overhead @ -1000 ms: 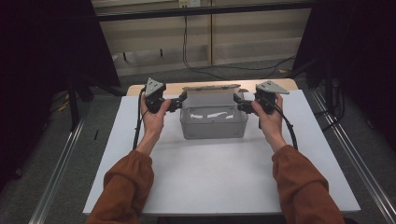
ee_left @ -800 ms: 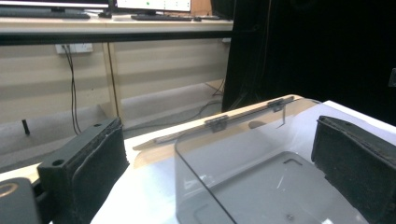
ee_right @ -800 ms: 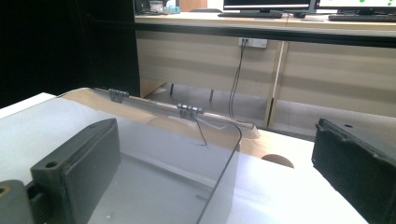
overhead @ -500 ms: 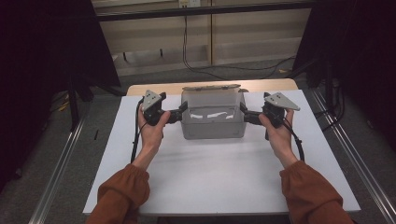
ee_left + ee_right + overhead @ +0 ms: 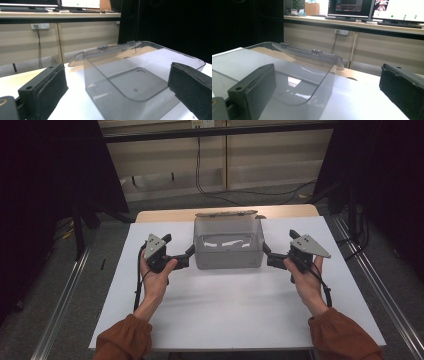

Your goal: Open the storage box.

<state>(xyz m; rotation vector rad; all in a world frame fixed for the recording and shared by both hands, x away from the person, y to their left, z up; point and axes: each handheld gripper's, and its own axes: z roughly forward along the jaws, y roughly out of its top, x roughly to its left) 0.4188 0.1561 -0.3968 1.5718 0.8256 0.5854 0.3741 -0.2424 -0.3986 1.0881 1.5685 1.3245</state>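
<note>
Box: clear plastic box [image 5: 228, 251] standing upright on the white table [image 5: 235, 315], toward its far edge, between the two grippers.
Box lid: hinged lid [image 5: 226, 213] swung open past the back wall of the box; in the left gripper view the lid [image 5: 105, 51] leans away behind the box with two small hinges along the joint.
Box inside: looks empty through the walls [image 5: 130, 82], though glare on the plastic makes this hard to confirm.
Left gripper: left gripper [image 5: 186, 258] just beside the left wall of the box, aimed at it; jaws spread wide, one black pad [image 5: 43, 92] off to the side of the box and the other [image 5: 191, 87] across its near corner, holding nothing.
Left hand: left hand [image 5: 156, 275] wrapped around the gripper body, nearer the person than the box, orange sleeve [image 5: 124, 342] at the table's near edge.
Right gripper: right gripper [image 5: 270, 258] just beside the right wall of the box, pointing in at it; jaws wide apart, one pad [image 5: 254, 91] seen in front of the clear wall [image 5: 294, 75], the other [image 5: 402, 87] clear of the box, gripping nothing.
Right hand: right hand [image 5: 307, 280] holding its gripper from below, on the right side of the box.
Contact: whether either jaw tip touches the box walls cannot be told from above.
Behind the box: a bare wooden strip [image 5: 170, 215] of tabletop, then cables on the floor [image 5: 215, 190].
</note>
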